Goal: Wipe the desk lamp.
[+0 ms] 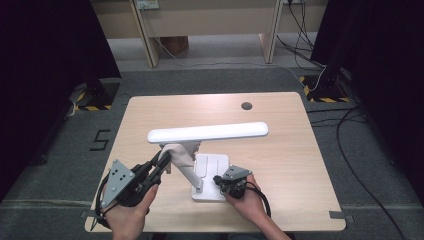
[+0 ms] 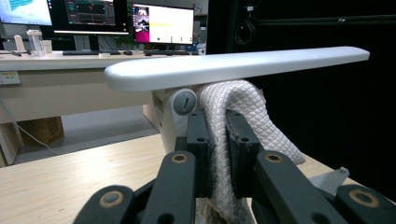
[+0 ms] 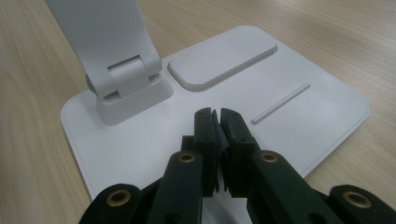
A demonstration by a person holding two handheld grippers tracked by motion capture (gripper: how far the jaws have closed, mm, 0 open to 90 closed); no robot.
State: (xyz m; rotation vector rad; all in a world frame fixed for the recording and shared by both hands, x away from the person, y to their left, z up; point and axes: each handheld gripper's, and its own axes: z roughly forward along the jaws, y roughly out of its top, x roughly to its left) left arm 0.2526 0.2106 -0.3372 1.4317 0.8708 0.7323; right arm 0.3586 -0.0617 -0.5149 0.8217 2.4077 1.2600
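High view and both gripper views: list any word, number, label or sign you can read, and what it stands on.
"5": black figure marked on the grey floor left of the table.
Monitors on the far desk in the left gripper view: text and graphs on screen, too small and blurred to read.
White desk lamp, its base, white cloth and both grippers: no lettering visible.

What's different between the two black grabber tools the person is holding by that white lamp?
The left gripper is clamped on a white quilted cloth up by the lamp's arm; the right gripper is shut on nothing. The left gripper reaches toward the hinge under the lamp head, while the right gripper rests low over the lamp base. Both have two black jaws and are hand-held.
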